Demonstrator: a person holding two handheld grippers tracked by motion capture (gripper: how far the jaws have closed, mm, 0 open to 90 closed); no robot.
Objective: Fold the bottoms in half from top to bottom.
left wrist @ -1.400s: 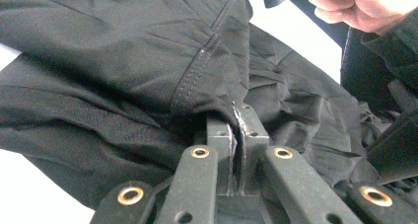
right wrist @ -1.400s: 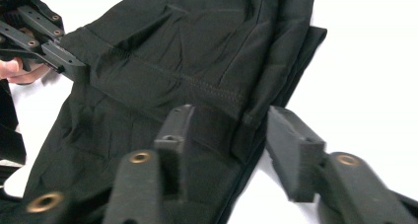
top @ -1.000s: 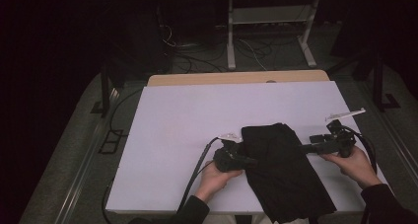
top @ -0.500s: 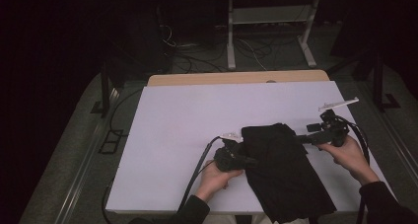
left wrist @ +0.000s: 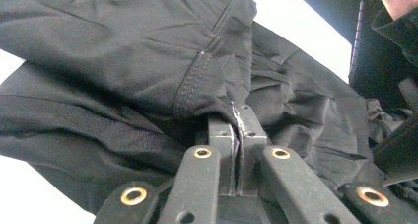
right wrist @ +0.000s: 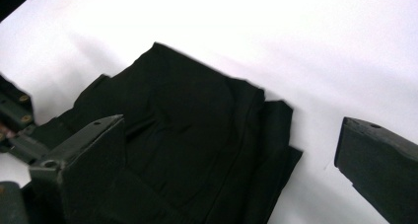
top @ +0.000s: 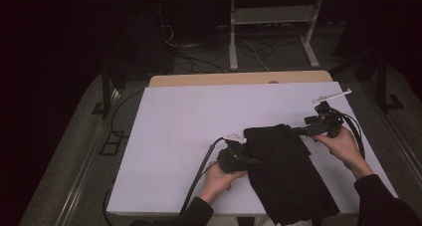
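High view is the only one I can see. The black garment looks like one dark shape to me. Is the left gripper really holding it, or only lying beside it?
Observer: It is holding it. In the left gripper view, the left gripper has its fingers shut on a bunched fold of the black garment, next to a stitched seam.
Operator: And the right gripper, does it hold the cloth too?
Observer: No. In the right gripper view, the right gripper has its fingers wide apart, with nothing pinched between them; the garment lies below on the white table.
Operator: Is the garment flat at that end?
Observer: Not quite. That view shows several folded layers stepped at the edge.
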